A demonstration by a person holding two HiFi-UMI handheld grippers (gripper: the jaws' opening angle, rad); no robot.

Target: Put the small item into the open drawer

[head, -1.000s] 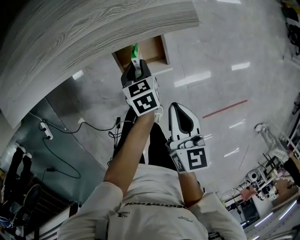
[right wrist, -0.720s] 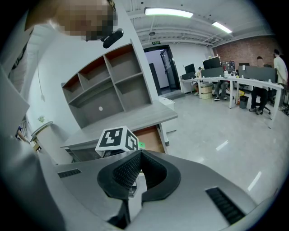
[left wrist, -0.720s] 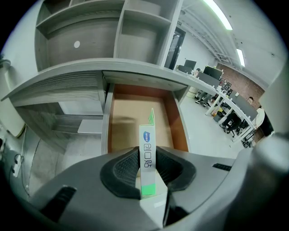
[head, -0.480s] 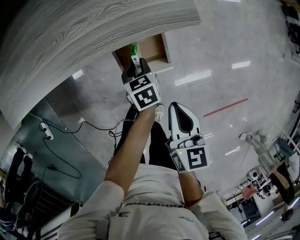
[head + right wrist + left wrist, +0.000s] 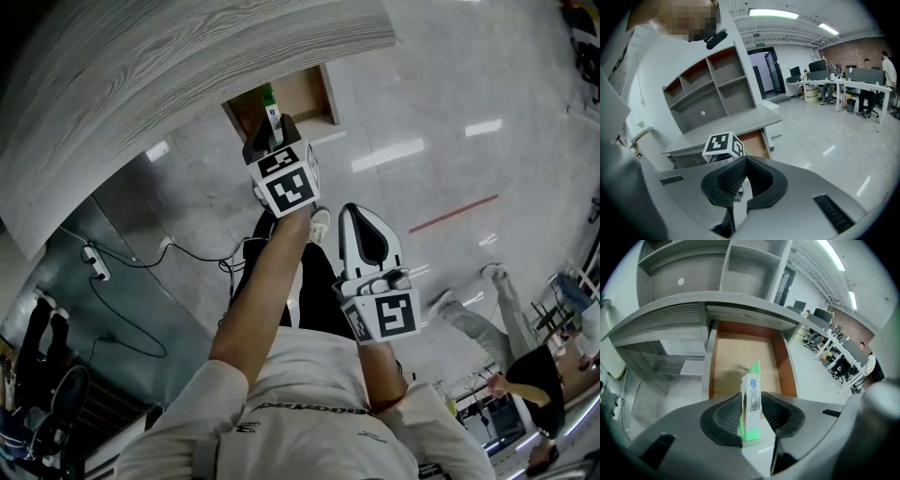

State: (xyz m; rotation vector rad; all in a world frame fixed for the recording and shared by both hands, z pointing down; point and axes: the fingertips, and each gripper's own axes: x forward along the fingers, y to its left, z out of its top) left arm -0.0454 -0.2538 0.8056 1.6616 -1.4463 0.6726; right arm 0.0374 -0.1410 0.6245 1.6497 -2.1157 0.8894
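The left gripper (image 5: 751, 395) hangs over the open drawer (image 5: 736, 350) with the small white-and-green carton (image 5: 753, 380) upright between its pads. Its jaws have just been opening, yet both pads appear to touch the carton's sides, so I read it as lightly gripped and about to be released. The carton is above the drawer's brown floor, roughly midway between the side walls, which looks a sound place to let go. To do it well, bring the carton low before parting the jaws fully, then lift straight out so a pad does not tip it. The right gripper (image 5: 746, 158) waits well back, jaws closed on nothing. The drawer's front edge is hidden under the left gripper, so the carton's height above the floor cannot be judged. Its print is too small to read, and the head view shows only part of the drawer past the grey desk top (image 5: 187, 66).
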